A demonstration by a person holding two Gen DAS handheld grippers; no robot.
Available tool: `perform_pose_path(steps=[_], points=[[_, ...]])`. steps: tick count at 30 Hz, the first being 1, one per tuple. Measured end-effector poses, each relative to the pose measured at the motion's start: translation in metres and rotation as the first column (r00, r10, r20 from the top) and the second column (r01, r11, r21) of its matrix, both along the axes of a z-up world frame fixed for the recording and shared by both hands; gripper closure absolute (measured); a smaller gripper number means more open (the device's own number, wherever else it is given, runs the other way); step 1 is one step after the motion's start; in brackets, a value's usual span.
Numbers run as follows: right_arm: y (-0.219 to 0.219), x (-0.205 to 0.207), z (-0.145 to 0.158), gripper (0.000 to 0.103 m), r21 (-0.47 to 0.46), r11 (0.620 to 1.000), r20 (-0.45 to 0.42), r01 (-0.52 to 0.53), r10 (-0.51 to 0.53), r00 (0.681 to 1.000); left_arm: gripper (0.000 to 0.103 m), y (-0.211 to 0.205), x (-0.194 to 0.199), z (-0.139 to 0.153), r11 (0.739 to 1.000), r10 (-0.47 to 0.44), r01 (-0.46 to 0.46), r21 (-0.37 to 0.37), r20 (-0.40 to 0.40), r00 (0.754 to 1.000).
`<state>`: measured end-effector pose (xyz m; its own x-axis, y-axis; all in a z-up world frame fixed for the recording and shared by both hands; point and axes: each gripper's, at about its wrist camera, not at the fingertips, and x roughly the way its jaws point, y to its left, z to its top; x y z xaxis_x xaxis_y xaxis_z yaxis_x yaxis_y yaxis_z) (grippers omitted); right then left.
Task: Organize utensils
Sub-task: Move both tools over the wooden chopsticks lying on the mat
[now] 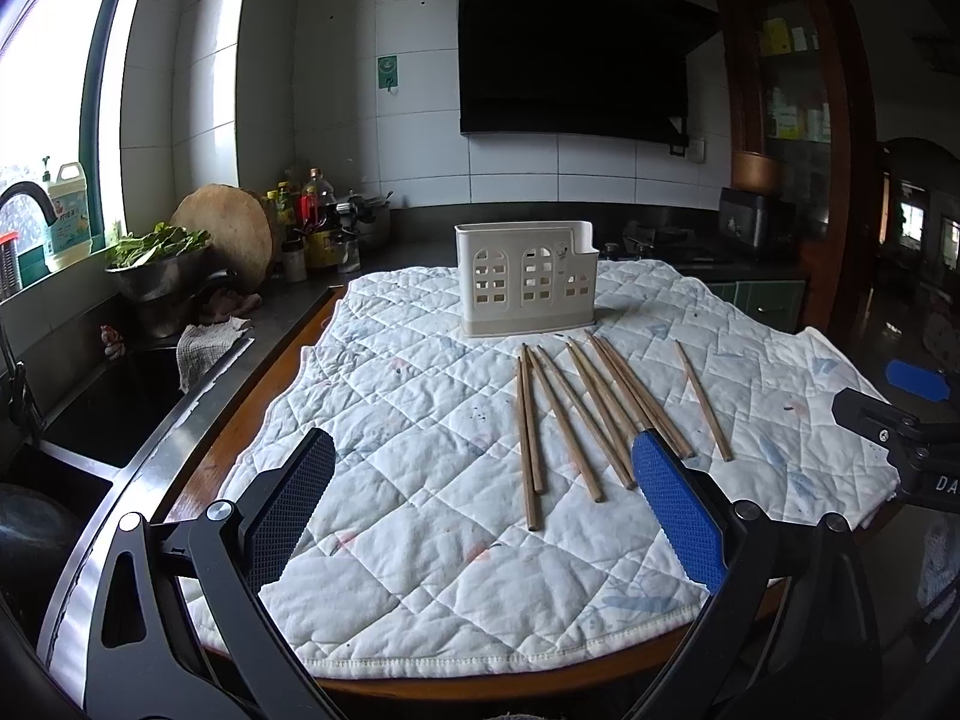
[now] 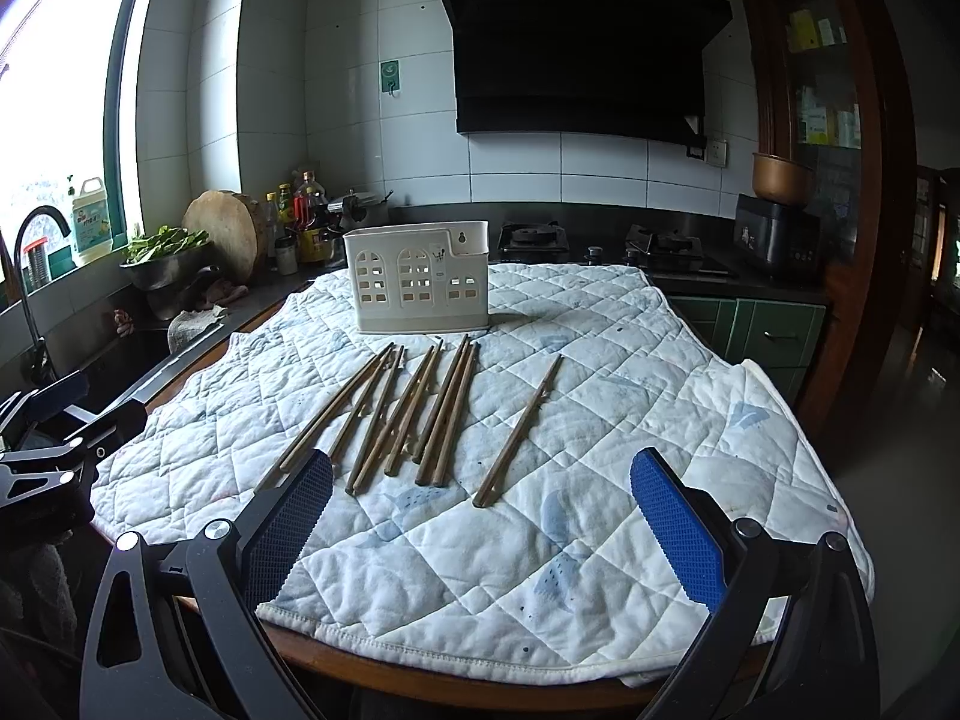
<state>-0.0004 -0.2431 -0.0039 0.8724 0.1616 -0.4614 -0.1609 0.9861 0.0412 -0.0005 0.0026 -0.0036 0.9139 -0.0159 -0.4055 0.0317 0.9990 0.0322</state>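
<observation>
Several chopsticks [image 2: 420,414] lie before holder [image 2: 417,282] — none visibly inside.

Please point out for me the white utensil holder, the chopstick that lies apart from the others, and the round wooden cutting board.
white utensil holder [image 1: 521,283], left wrist view, front wall.
chopstick lying apart [image 2: 519,432], right wrist view, middle of the shaft.
round wooden cutting board [image 2: 221,234], right wrist view, centre of its face.

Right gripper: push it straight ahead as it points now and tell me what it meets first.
Probably the lone pair of chopsticks lying apart on the quilted cloth; the open right gripper points over their near ends. If it clears them, the way beyond looks free; depth is uncertain.
</observation>
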Motion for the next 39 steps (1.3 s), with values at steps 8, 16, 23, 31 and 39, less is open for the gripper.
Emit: perform_pose_path(steps=[8, 16, 23, 31, 39], points=[[-0.0011, 0.0007, 0.0003, 0.007, 0.001, 1.0, 0.001, 0.0, 0.0, 1.0, 0.005, -0.0005, 0.0009, -0.0022, 1.0, 0.004, -0.004, -0.002, -0.004, 1.0], [0.0003, 0.0005, -0.0012, 0.007, 0.002, 1.0, 0.001, 0.002, -0.002, 1.0, 0.005, -0.0031, 0.0011, -0.0026, 1.0, 0.008, -0.008, 0.002, -0.008, 1.0], [-0.0003, 0.0004, 0.0001, 0.007, 0.005, 1.0, 0.0, 0.004, -0.004, 1.0, 0.005, -0.0024, 0.0038, -0.0035, 1.0, 0.013, -0.014, -0.012, -0.025, 1.0], [-0.0001, 0.0008, -0.0008, 0.007, 0.005, 1.0, 0.0, 0.004, -0.004, 1.0, 0.005, 0.0007, 0.0077, -0.0052, 1.0, 0.021, -0.022, -0.023, -0.03, 0.999], [0.0003, 0.0015, -0.0011, 0.007, 0.005, 1.0, -0.002, 0.002, -0.002, 1.0, 0.005, -0.001, 0.0092, -0.0045, 1.0, 0.014, -0.014, -0.015, -0.027, 1.0]])
